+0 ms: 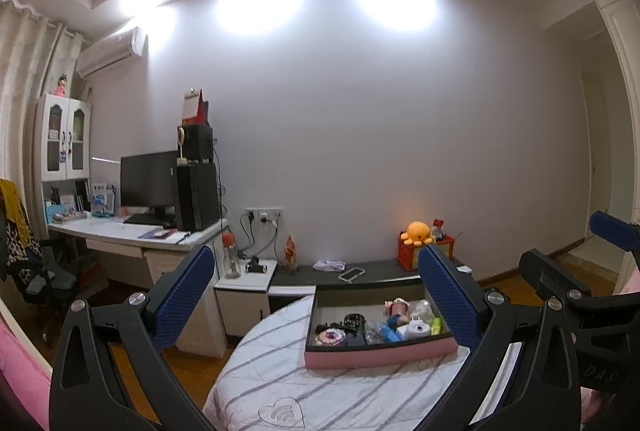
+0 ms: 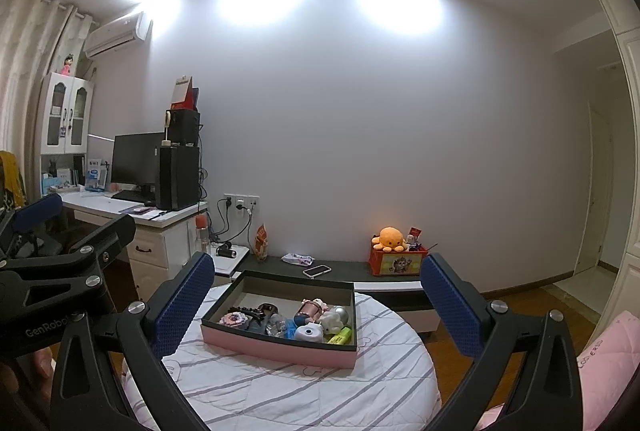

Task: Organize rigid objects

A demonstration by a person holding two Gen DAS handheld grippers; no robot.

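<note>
My left tool [image 1: 316, 295] and my right tool [image 2: 316, 301] both hang above the near end of the bed [image 2: 280, 391], each with its blue padded fingers spread wide and nothing between them. Just ahead of both, on the striped bedcover, sits the pink-sided tray [image 2: 276, 347] that holds the things I am to sort. From the right tool it lies straight ahead and a little below, framed between the fingers but not touched by them. From the left tool it sits ahead and toward the right finger, whose tip overlaps its far right corner in view; I cannot tell whether that is contact or only line of sight.

The tray looks like a light cardboard lid, stiff enough to slide but likely to flex if pinched at one wall. Inside, everything is small and crowded against the near wall. The yellow highlighter [image 2: 340, 336] is light and hard, and I would take it across its barrel. The white round-cornered gadget [image 2: 309, 333] looks smooth and could slip, so its flat sides are the place to grip. The silver ball [image 2: 340, 313] would probably roll out of a pinch. The pink figurine [image 2: 310, 309] and the clear pieces beside it seem the most breakable.

Farther off, a phone [image 2: 317, 270] lies on the low dark bench [image 2: 352, 267] by the wall, beside a red box [image 2: 396, 263] with an orange plush octopus [image 2: 389, 238] on top.
</note>
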